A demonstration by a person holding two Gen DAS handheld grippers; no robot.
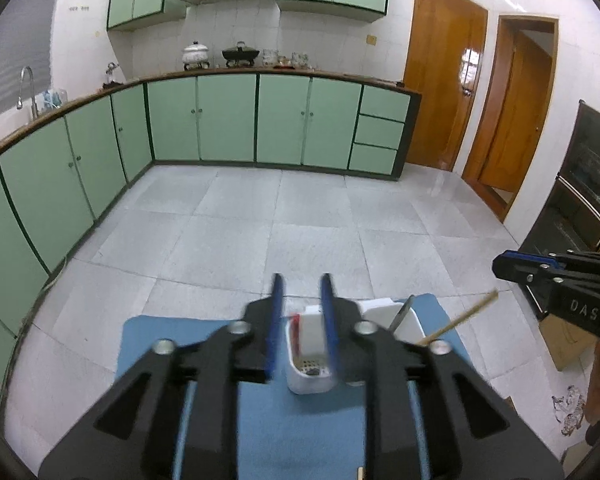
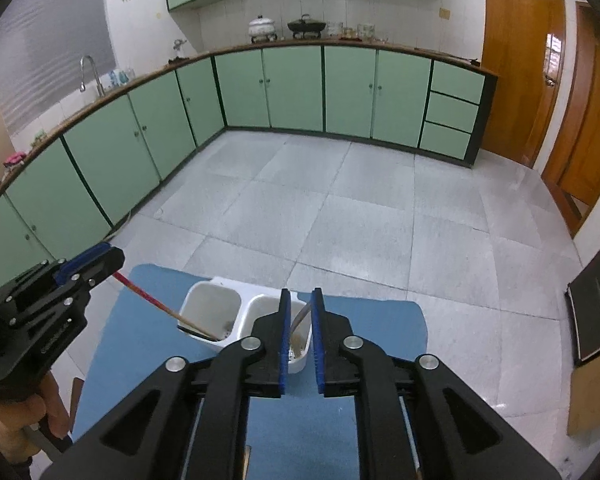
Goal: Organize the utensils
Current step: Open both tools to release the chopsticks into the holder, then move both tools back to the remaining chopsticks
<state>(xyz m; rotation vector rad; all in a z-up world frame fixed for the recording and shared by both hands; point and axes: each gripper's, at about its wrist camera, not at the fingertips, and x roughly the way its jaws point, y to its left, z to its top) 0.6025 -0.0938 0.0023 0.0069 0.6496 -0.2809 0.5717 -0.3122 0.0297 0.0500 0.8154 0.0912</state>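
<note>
A white plastic holder with two cups [image 2: 216, 282] stands on the blue tabletop [image 2: 140, 320]. A thin wooden stick with a red end [image 2: 152, 300] already leans in its left cup. The red end is right at the tip of the left tool [image 1: 302, 280]. That tool's jaws are a little apart and do not squeeze the stick, so I think this stick is put away.

On the other side, a plain wooden stick [image 1: 460, 320] and a grey metal handle [image 1: 404, 312] poke up out of the holder. The right tool [image 2: 300, 294] hangs over that cup with its jaws almost together. A thin handle shows in the small gap, but I cannot tell if it is pinched.

So most of the job looks done. I cannot see any more utensils waiting.
</note>
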